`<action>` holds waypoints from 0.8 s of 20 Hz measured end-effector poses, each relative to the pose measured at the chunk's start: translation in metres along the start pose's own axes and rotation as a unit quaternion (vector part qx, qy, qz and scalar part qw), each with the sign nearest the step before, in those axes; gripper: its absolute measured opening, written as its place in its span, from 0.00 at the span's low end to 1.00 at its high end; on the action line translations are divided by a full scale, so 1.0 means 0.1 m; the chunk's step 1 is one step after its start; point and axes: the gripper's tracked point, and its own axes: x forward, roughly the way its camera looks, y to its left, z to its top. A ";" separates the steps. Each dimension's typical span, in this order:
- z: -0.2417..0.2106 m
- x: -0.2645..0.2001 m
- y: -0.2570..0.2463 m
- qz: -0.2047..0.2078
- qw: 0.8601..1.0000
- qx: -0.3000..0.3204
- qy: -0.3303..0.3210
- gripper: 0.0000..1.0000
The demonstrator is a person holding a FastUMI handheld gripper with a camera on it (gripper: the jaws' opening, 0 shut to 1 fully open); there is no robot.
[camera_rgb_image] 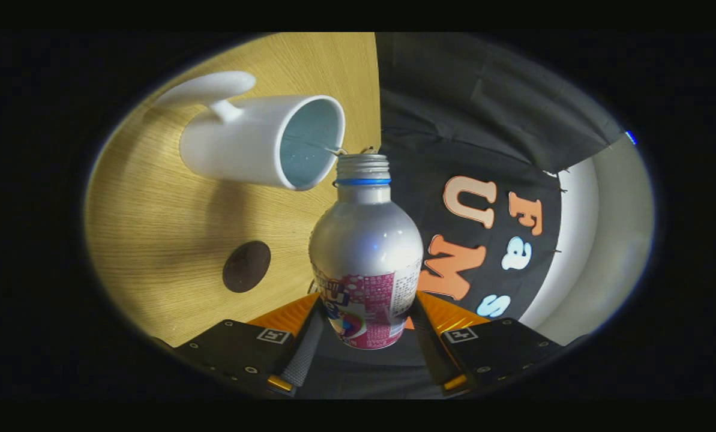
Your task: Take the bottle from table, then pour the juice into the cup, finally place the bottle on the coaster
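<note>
I have the gripper [367,336] clamped on the lower body of the silver aluminium bottle with the pink printed label [367,258], both fingers pressing its sides. I judge the whole rig is rolled over for the pour, which is why the wood-grain table [153,240] stands sideways and the bottle's open threaded mouth sits right at the rim of the white ceramic mug [261,141]. The round dark coaster [246,266] waits nearby on the table. The label print is too small to read.
</note>
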 end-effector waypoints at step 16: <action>-0.01 0.01 0.00 0.007 1.000 0.001 0.002 0.77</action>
